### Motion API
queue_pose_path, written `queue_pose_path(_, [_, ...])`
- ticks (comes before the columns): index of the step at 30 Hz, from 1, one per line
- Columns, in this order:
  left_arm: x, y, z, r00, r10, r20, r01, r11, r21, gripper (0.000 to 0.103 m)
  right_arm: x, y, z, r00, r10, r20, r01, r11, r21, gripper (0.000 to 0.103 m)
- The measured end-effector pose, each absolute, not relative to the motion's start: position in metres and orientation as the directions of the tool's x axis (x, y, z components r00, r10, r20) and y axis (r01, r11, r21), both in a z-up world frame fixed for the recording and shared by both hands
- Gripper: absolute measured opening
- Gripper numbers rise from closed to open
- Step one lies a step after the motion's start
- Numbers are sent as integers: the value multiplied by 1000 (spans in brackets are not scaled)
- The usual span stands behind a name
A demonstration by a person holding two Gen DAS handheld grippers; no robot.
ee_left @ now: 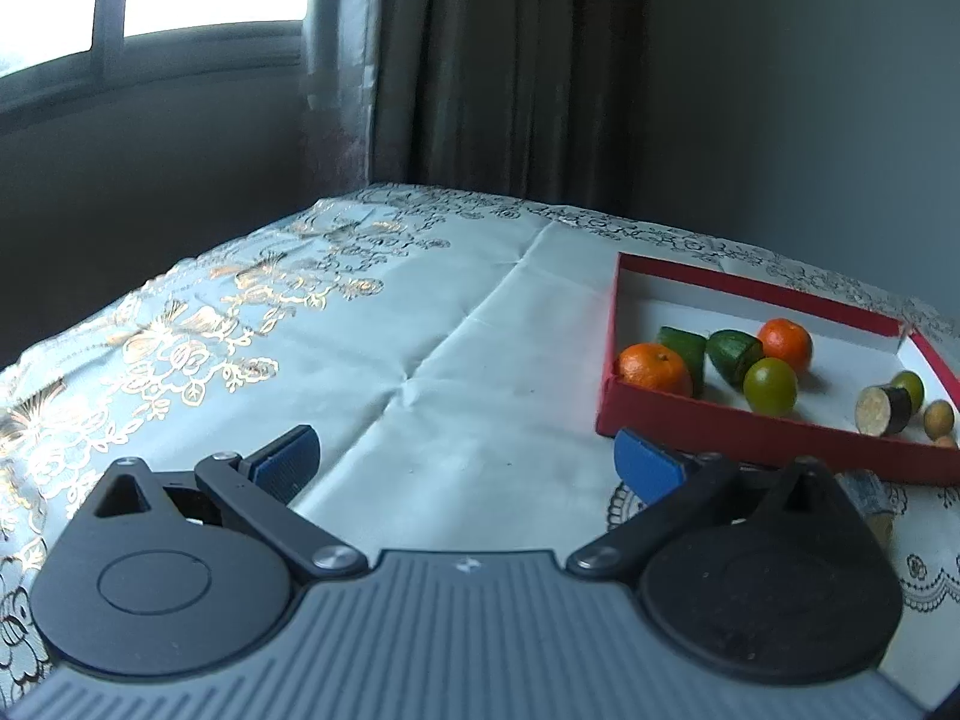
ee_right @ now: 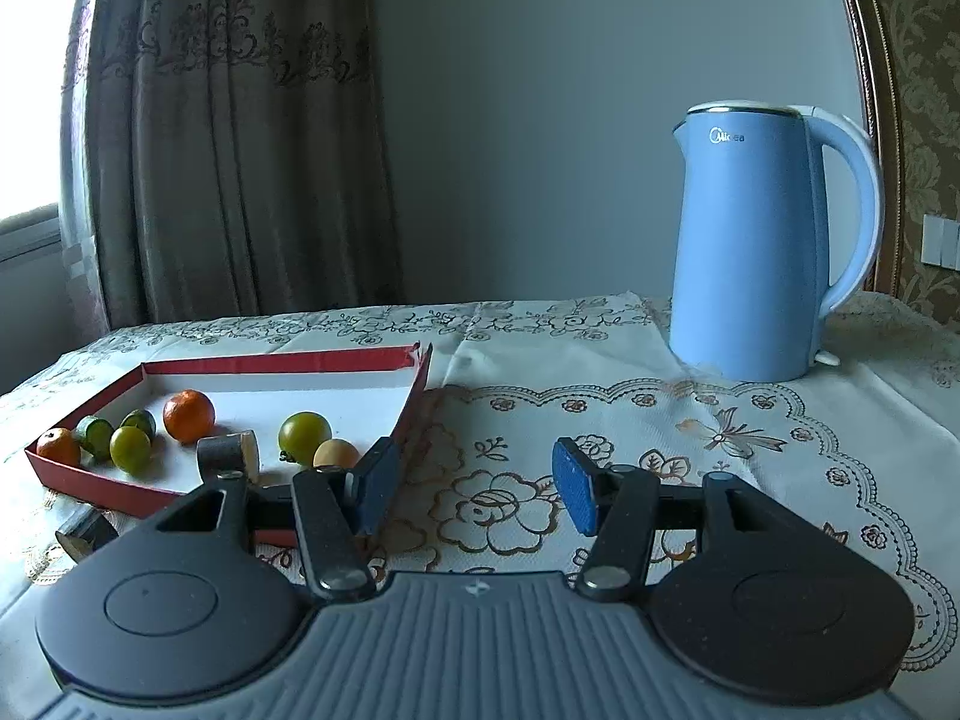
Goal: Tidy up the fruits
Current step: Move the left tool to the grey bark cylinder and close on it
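Nearest, the left gripper [ee_left: 465, 459] hangs low over the tablecloth [ee_left: 456, 324], its blue pads spread wide with nothing between them. The right gripper [ee_right: 474, 489] is also spread wide and holds nothing, above the flower pattern of the cloth.

Just beyond the left gripper's right pad sits the red box [ee_left: 750, 426], and a dark cut piece [ee_left: 867, 489] lies on the cloth outside it, close against the gripper's right side. From the right gripper's side, the box [ee_right: 108, 489] lies to the left, its near corner hidden behind the left pad.

Inside the box are two oranges [ee_left: 654, 367], one at the near left corner and one [ee_left: 785, 343] farther in, two green cut pieces [ee_left: 733, 355] between them, a round green fruit [ee_left: 770, 387], an aubergine piece [ee_left: 885, 411] showing its pale cut face, another green fruit [ee_right: 304, 431] and a small yellow one [ee_right: 336, 453].

Farther back, well to the right, a blue kettle [ee_right: 756, 240] stands upright. Behind the table hangs a brown curtain [ee_right: 240, 150].
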State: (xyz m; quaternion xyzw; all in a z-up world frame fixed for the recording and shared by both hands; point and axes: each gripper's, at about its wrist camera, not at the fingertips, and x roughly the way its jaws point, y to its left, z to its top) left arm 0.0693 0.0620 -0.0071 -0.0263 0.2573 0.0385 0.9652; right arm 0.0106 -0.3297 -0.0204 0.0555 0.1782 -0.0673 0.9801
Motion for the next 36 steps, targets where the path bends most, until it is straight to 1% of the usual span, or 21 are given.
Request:
queue_pose_path(4, [59, 43, -1, 873, -11, -487, 8, 1000, -9, 103, 10, -330, -20, 929, -96, -358, 138, 986, 94, 56])
queue_pose_path(7, [52, 17, 1, 861, -87, -501, 104, 995, 7, 103, 10, -330, -20, 929, -84, -362, 128, 987, 98, 56])
queue_pose_path(13, [44, -46, 3, 855, -141, -499, 221, 970, 103, 103, 8, -331, -18, 931, -70, -357, 117, 986, 114, 56])
queue_pose_path(17, [47, -71, 3, 848, -154, -507, 247, 961, 121, 103, 8, -332, -17, 933, -59, -354, 109, 987, 121, 56])
queue_pose_path(21, [56, -83, -3, 825, -151, -545, 248, 962, 110, 103, 7, -332, -15, 937, -46, -346, 96, 987, 130, 56])
queue_pose_path(27, [70, -92, -14, 806, -115, -581, 224, 967, 121, 103, 6, -332, -12, 939, -30, -342, 83, 987, 140, 56])
queue_pose_path(28, [71, -92, -15, 803, -113, -585, 222, 968, 118, 98, 6, -332, -12, 940, -29, -341, 81, 987, 140, 57])
queue_pose_path(29, [74, -93, -16, 799, -108, -591, 218, 969, 117, 90, 6, -332, -12, 940, -28, -340, 80, 987, 141, 58])
queue_pose_path(31, [79, -92, -18, 784, -108, -611, 218, 970, 109, 82, 6, -332, -11, 941, -28, -337, 79, 987, 139, 62])
queue_pose_path(32, [82, -91, -20, 778, -103, -620, 211, 972, 104, 80, 6, -331, -11, 942, -28, -335, 79, 987, 138, 62])
queue_pose_path(34, [83, -89, -22, 766, -119, -632, 220, 972, 83, 70, 6, -331, -11, 942, -27, -334, 78, 987, 139, 62])
queue_pose_path(35, [83, -88, -21, 762, -133, -633, 229, 971, 71, 63, 6, -331, -11, 942, -28, -334, 79, 987, 140, 62])
queue_pose_path(36, [82, -89, -21, 762, -141, -632, 237, 969, 70, 58, 6, -331, -11, 942, -27, -335, 78, 987, 139, 62])
